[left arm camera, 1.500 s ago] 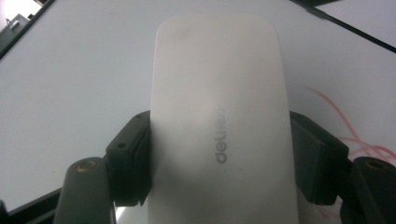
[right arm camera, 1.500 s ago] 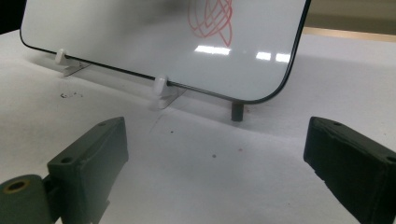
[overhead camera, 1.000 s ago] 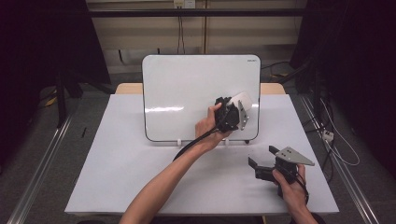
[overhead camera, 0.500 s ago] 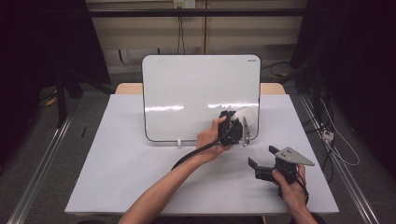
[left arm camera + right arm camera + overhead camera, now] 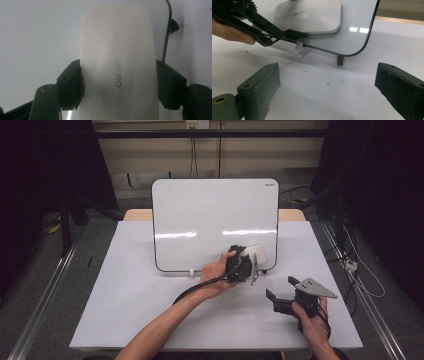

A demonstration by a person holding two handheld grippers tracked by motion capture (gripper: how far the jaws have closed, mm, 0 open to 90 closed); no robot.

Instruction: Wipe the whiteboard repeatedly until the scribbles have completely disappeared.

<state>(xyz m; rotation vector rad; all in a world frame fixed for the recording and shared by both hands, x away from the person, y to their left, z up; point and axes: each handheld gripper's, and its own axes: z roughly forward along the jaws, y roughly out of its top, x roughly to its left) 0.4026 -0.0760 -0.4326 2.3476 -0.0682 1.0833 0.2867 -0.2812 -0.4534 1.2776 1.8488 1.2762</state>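
Two hand-held grippers work at a white-topped table (image 5: 150,320) in the high view, where the left gripper (image 5: 250,262) presses a white rounded plastic eraser (image 5: 256,254) against the lower right corner of an upright, black-rimmed glossy whiteboard (image 5: 200,220). From the left gripper view, its jaws are clamped on the eraser's (image 5: 117,62) two long sides, and grey lettering on the eraser's back reads sideways, a detail too small to make out from above. Low on the table, the right gripper (image 5: 329,90) view shows its own jaws standing wide apart with nothing between them, the whiteboard's short dark foot peg (image 5: 340,60) and small dark specks (image 5: 327,84) on the tabletop.
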